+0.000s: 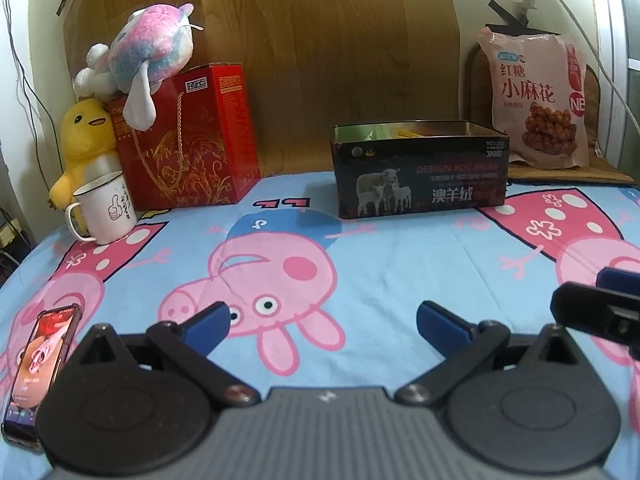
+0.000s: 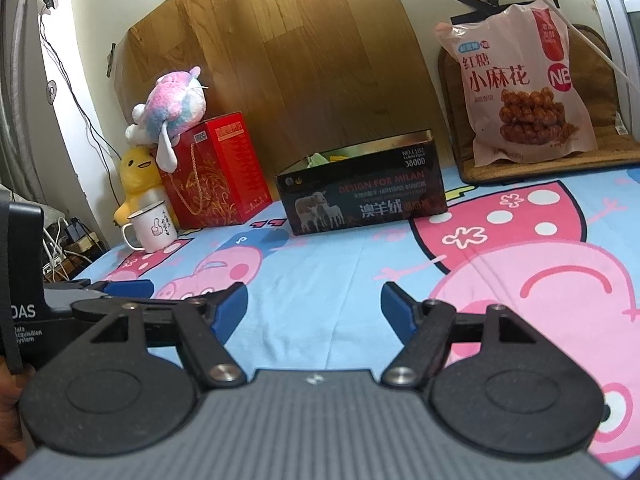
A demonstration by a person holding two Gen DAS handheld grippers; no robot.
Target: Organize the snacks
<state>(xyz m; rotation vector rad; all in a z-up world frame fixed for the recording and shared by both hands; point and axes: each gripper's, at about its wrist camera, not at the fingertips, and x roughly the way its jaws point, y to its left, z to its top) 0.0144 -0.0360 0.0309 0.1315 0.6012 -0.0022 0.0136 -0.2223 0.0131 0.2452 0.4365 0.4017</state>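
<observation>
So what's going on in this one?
Nothing is being handled. The left gripper and right gripper are both open and empty, low over the cartoon-pig bedsheet. Ahead sits the open black tin box with some items inside; the pink snack bag stands untouched behind it.

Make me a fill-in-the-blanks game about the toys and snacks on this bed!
1. The pastel plush lies on top of the ____ gift box.
2. The white mug stands in front of the ____ duck plush.
3. The black tin has its lid ____.
4. Both hand-held grippers are ____.

Answers: red; yellow; off; open
</observation>
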